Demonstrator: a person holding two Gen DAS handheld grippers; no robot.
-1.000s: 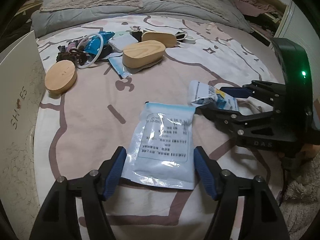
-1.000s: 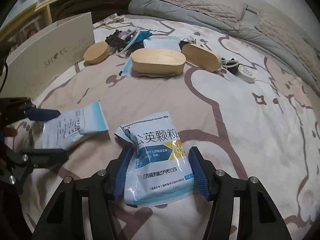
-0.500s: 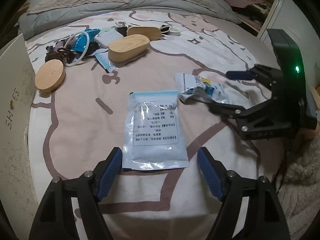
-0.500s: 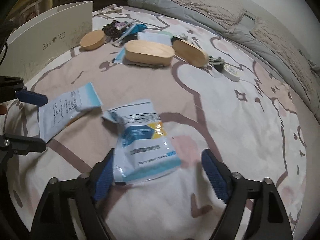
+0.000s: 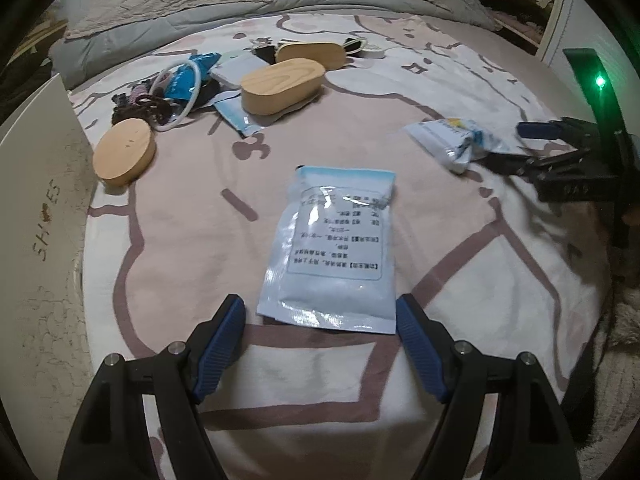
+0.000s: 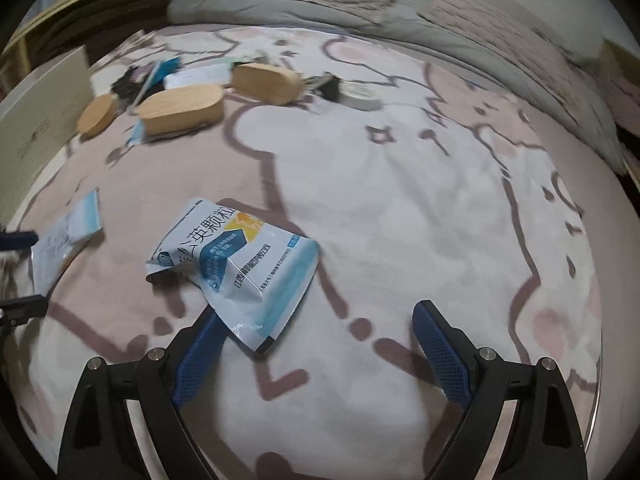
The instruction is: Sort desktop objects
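Bedspread [image 5: 160,240] with two sachets lying loose, both grippers open.

Low in the left view, the left gripper [image 5: 320,332] has just opened; its fingers flank the pale sachet's [image 5: 336,248] near edge without pressing it. Lower centre of the right view, the right gripper [image 6: 316,344] has spread wide, the crumpled sachet [image 6: 240,264] overlapping its left finger, ungripped. Wooden boxes [image 5: 282,86] sit upper left.

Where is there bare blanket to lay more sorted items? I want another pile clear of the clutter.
Free: the wide stretch right of the crumpled sachet, up to the grey duvet, and the strip between the flat sachet and the round wooden lid. Crowded: around the oval wooden box.
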